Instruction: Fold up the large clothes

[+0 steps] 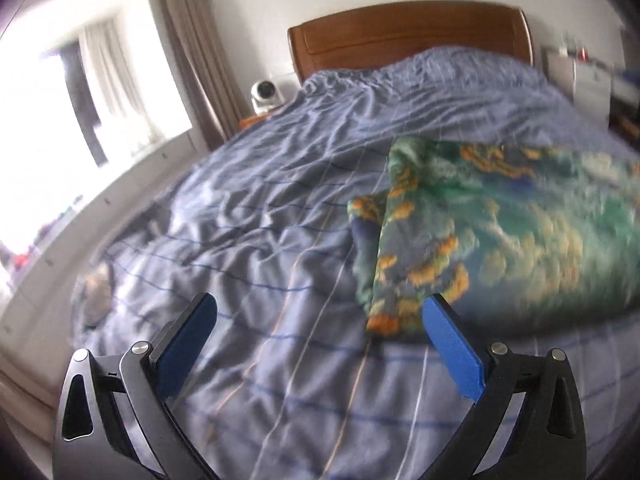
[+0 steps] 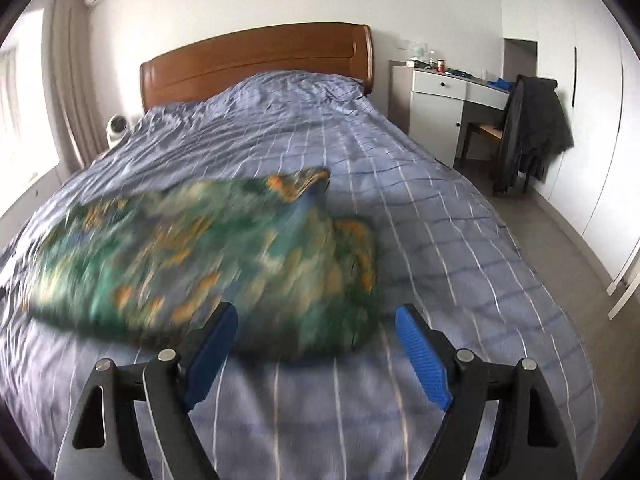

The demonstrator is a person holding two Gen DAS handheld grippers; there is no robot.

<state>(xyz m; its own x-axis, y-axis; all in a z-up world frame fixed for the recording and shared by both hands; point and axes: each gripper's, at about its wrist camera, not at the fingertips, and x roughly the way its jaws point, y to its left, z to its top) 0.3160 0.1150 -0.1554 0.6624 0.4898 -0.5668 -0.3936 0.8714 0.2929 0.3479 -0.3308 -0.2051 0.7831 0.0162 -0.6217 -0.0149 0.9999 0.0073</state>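
A green, blue and orange patterned garment (image 1: 500,232) lies folded in a thick bundle on the blue checked bed cover (image 1: 260,208), blurred in both views. My left gripper (image 1: 320,308) hovers open just off the bundle's left near corner, and its right pad (image 1: 452,352) stands close beside the cloth, with only bed cover between the pads. In the right wrist view the garment (image 2: 192,256) spreads to the left. My right gripper (image 2: 317,316) is open in front of its right near edge, which shows between the fingertips without either pad pressing on it.
A brown wooden headboard (image 2: 256,60) closes the far end of the bed. A small white device (image 1: 264,96) stands by the curtain (image 1: 184,52) and window at the left. A white desk (image 2: 436,96) and a chair with a dark jacket (image 2: 532,128) stand right of the bed.
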